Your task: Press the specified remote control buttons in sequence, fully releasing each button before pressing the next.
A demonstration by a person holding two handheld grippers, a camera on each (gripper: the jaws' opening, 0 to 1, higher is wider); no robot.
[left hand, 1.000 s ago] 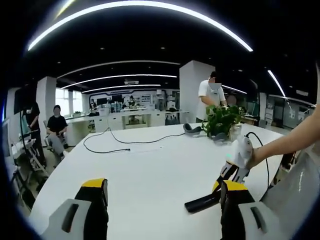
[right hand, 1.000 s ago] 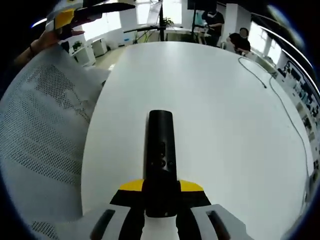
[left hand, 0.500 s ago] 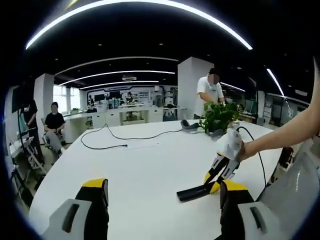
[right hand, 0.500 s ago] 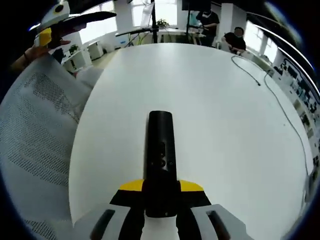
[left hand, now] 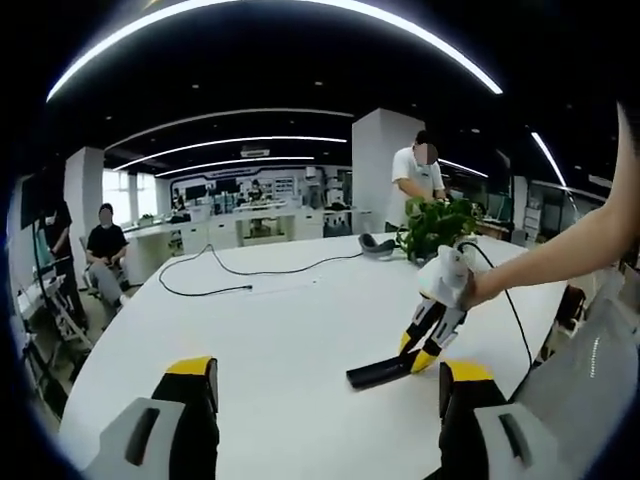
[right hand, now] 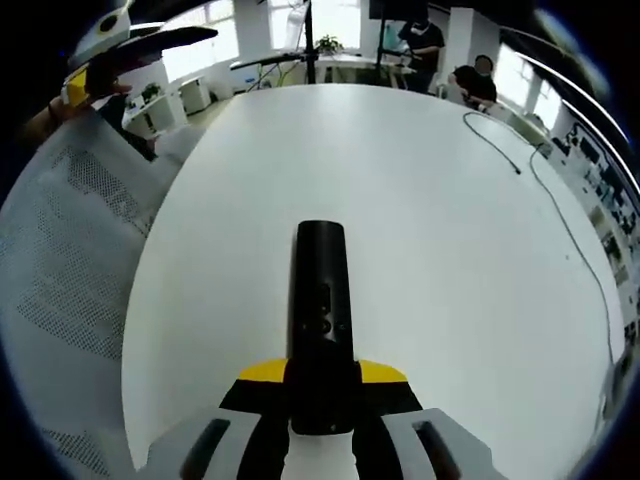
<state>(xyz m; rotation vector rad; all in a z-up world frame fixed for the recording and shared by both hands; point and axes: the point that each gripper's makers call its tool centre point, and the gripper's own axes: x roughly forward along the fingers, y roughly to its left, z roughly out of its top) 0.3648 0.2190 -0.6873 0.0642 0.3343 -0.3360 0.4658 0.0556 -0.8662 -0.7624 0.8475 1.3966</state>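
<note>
In the left gripper view, the left gripper (left hand: 325,425) has its jaws spread wide and nothing between them; it hangs over the white table (left hand: 280,330). Across the table the right gripper (left hand: 425,340) pinches one end of the black remote control (left hand: 372,373), which points away from it, low over the table surface. Compared with one second ago, the remote and the right gripper sit further to the left and a little higher in this view — partly the camera has moved too. A black cable (left hand: 240,275) and a green plant (left hand: 437,225) are well behind.

In the right gripper view, the right gripper (right hand: 322,400) is pressed on the near end of the remote control (right hand: 321,300), the buttons facing up. The left gripper (right hand: 120,45) shows at the upper left. The remote keeps the same place between the jaws as before.

The remote looks light, stiff and smooth, so it may slip; I judge the best hold is at the lower end, away from the buttons.
</note>
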